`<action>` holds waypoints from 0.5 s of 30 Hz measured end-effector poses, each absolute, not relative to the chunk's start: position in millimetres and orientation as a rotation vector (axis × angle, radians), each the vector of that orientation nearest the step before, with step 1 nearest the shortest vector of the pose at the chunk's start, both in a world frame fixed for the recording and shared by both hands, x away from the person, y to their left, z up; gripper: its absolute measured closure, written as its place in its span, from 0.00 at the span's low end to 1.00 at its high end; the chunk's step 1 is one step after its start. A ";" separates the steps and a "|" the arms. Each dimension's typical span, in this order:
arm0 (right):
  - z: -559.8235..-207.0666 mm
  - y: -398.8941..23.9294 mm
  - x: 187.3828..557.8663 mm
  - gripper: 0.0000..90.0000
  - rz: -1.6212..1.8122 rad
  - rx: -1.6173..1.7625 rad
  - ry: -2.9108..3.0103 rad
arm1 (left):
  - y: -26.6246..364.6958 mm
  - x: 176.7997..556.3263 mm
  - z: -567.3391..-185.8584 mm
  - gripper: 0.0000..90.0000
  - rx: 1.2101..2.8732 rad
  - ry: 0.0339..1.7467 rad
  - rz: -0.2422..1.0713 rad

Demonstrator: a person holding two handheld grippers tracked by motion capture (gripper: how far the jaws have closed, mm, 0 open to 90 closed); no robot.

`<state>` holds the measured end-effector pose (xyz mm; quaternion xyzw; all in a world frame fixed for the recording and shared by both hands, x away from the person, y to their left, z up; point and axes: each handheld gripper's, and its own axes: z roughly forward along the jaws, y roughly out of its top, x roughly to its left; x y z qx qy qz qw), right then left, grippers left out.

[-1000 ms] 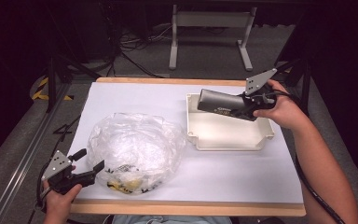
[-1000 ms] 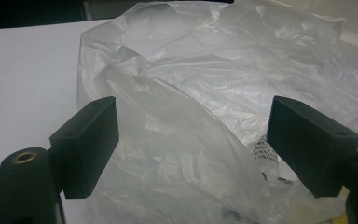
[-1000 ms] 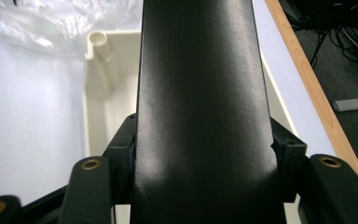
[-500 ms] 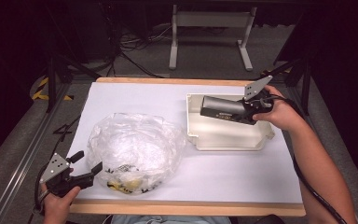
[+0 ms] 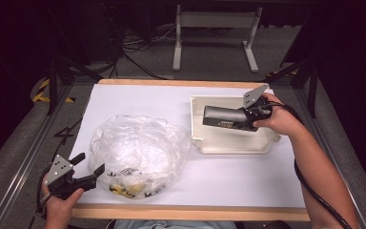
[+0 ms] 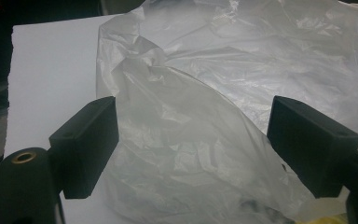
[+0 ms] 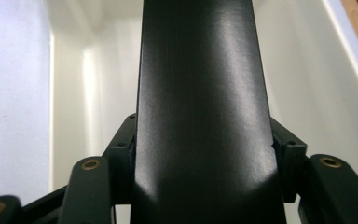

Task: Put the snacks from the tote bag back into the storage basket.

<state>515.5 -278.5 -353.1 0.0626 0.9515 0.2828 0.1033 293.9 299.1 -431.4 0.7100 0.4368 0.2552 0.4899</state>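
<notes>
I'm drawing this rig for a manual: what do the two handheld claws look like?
Both are black two-jaw tools. The left claw has blocky rectangular pads, brass-coloured pivot rivets and a grey three-cornered plate on top; the right claw has the same plate and trails a black cable. Forearms bare.

left claw [image 5: 89, 170] gapes wide; right claw [image 5: 248, 119] clamped, pointing left.

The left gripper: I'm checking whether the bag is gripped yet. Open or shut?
Open. The left gripper has its jaws spread wide apart, with the plastic bag bulging between them, unpinched.
</notes>
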 end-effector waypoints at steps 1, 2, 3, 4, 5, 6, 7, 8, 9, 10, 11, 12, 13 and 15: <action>-355.1 -278.1 515.5 0.47 0.832 0.186 2.812 | 298.9 294.3 -431.5 0.20 1.725 1.058 0.620; -356.5 -278.0 516.1 0.47 0.827 0.180 2.813 | 298.6 294.6 -431.4 0.20 1.727 1.058 0.619; -357.8 -277.7 516.0 0.47 0.825 0.185 2.818 | 298.3 294.9 -431.4 0.20 1.730 1.057 0.619; -359.7 -277.5 516.5 0.47 0.821 0.181 2.822 | 297.8 295.2 -431.6 0.20 1.728 1.059 0.619; -361.3 -277.3 516.8 0.47 0.817 0.183 2.825 | 297.6 295.4 -431.6 0.20 1.731 1.061 0.619; -361.3 -277.3 516.8 0.47 0.817 0.183 2.825 | 297.6 295.4 -431.6 0.20 1.731 1.061 0.619; -362.8 -277.1 517.0 0.47 0.811 0.186 2.830 | 297.1 295.7 -431.8 0.20 1.733 1.059 0.615; -365.2 -276.5 517.3 0.47 0.798 0.183 2.836 | 296.8 296.0 -432.0 0.20 1.732 1.057 0.616; -366.7 -276.3 517.5 0.47 0.792 0.184 2.841 | 296.5 296.0 -431.9 0.20 1.734 1.057 0.616; -368.1 -276.4 517.9 0.47 0.789 0.185 2.843 | 296.3 296.3 -431.8 0.20 1.736 1.054 0.616; -369.5 -276.5 518.2 0.47 0.786 0.189 2.846 | 296.0 296.4 -431.7 0.20 1.735 1.053 0.616; -370.9 -276.8 518.7 0.47 0.783 0.188 2.847 | 295.6 296.1 -431.4 0.20 1.736 1.056 0.615; -372.1 -277.0 519.1 0.47 0.778 0.187 2.848 | 295.3 296.4 -431.4 0.20 1.738 1.051 0.613; -374.6 -277.2 519.4 0.47 0.768 0.175 2.850 | 294.9 296.7 -431.6 0.20 1.737 1.048 0.612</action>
